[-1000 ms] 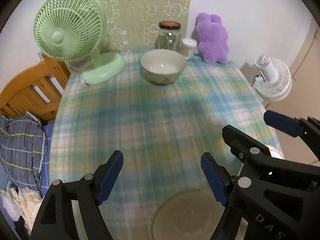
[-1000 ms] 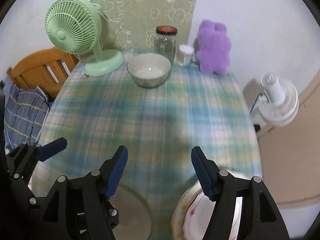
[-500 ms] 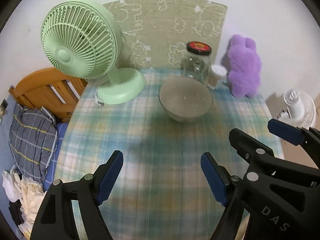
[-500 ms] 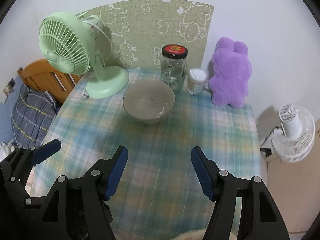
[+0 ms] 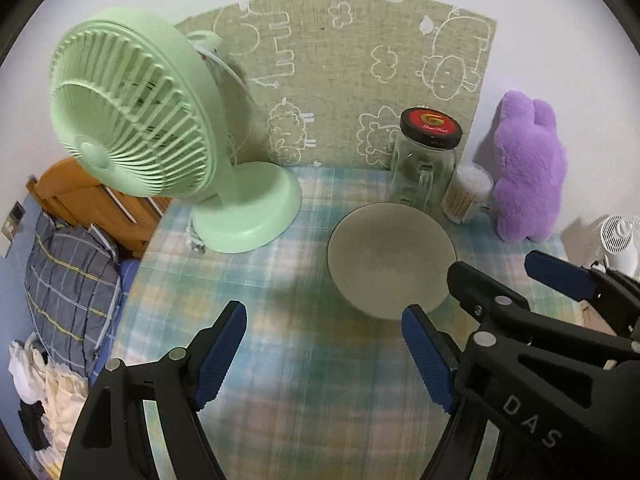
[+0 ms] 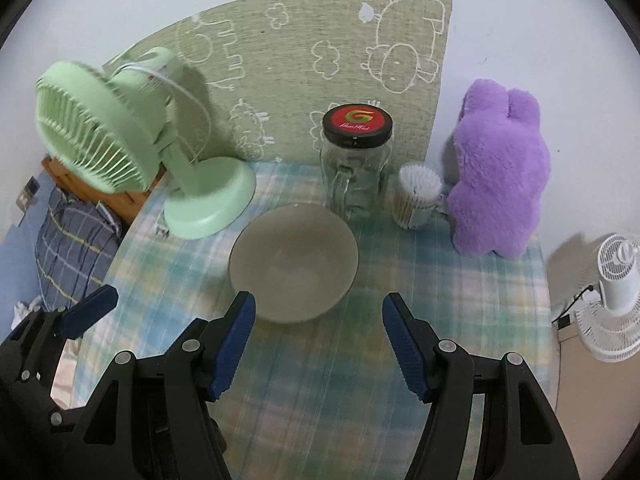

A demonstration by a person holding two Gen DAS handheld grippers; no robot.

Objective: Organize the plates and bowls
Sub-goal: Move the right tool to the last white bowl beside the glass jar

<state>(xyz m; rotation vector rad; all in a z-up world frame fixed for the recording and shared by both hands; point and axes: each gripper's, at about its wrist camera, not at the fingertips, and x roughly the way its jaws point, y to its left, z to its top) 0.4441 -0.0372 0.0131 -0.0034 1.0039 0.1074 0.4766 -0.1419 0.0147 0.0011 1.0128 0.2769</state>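
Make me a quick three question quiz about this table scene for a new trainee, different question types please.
1. True or false: the left gripper is shut on the bowl.
2. Which stands directly behind the bowl? A) glass jar B) green fan C) purple plush
3. Fill in: the jar's lid is black and ____.

Key: 1 false, both grippers are open and empty; 2 A; 3 red.

On the surface [image 6: 320, 380], the bowl [image 6: 293, 263] sits mid-way. Far left of it stands the fan [image 6: 132, 160]. Just behind the bowl is the jar [image 6: 356, 164]; right of the jar, the swab cup [image 6: 416, 196], then the plush toy [image 6: 500, 168].
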